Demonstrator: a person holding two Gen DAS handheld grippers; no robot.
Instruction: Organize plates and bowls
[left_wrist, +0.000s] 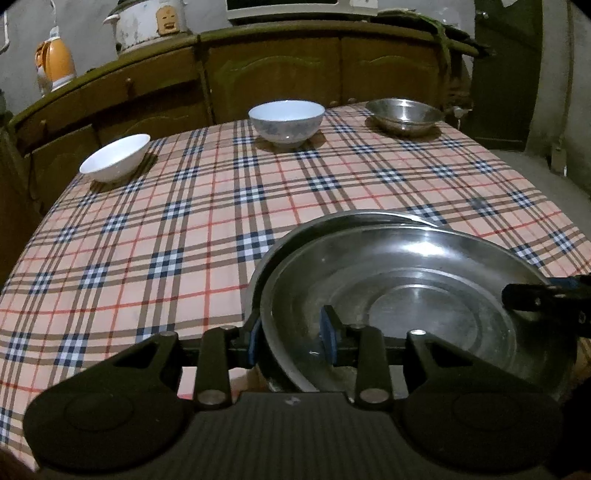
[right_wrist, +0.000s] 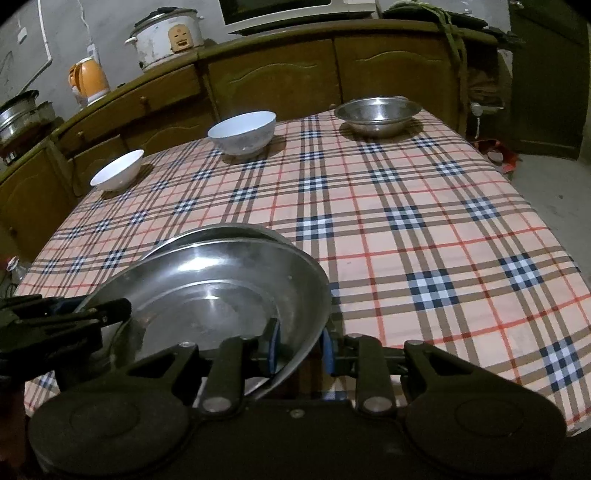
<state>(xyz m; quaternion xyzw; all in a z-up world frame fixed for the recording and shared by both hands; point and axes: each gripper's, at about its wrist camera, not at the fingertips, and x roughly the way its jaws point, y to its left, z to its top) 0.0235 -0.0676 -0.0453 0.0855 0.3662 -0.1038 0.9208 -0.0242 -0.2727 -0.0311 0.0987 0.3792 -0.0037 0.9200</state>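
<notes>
A steel plate (left_wrist: 424, 295) is shown gripped at opposite edges by two hand-held grippers above a table covered with a plaid tablecloth (left_wrist: 184, 229). In the left wrist view, the left gripper (left_wrist: 291, 341) is seen with its blue pads narrowly set on either side of the plate's near left rim, one pad outside the wall and one inside the dish; the jaws are read as clamped on the rim. The right gripper (left_wrist: 546, 299) enters that view from the right edge and meets the plate's right rim. In the right wrist view, the right gripper's pads are likewise set narrowly, one on each face of the plate's near right rim, and the left gripper (right_wrist: 110, 310) is seen at the plate's left rim. A second steel plate (right_wrist: 221, 236) lies directly beneath the held one, its far rim showing behind it; whether the two touch cannot be told. Along the far edge of the table three bowls are set well apart: a small white bowl (left_wrist: 116, 157) at the left, a patterned white bowl (left_wrist: 286, 123) in the middle, and a steel bowl (left_wrist: 404, 114) at the right. Behind the table stands a wooden cabinet (right_wrist: 273, 81), on which a rice cooker (right_wrist: 166, 37) and an orange kettle (right_wrist: 90, 79) are placed.
</notes>
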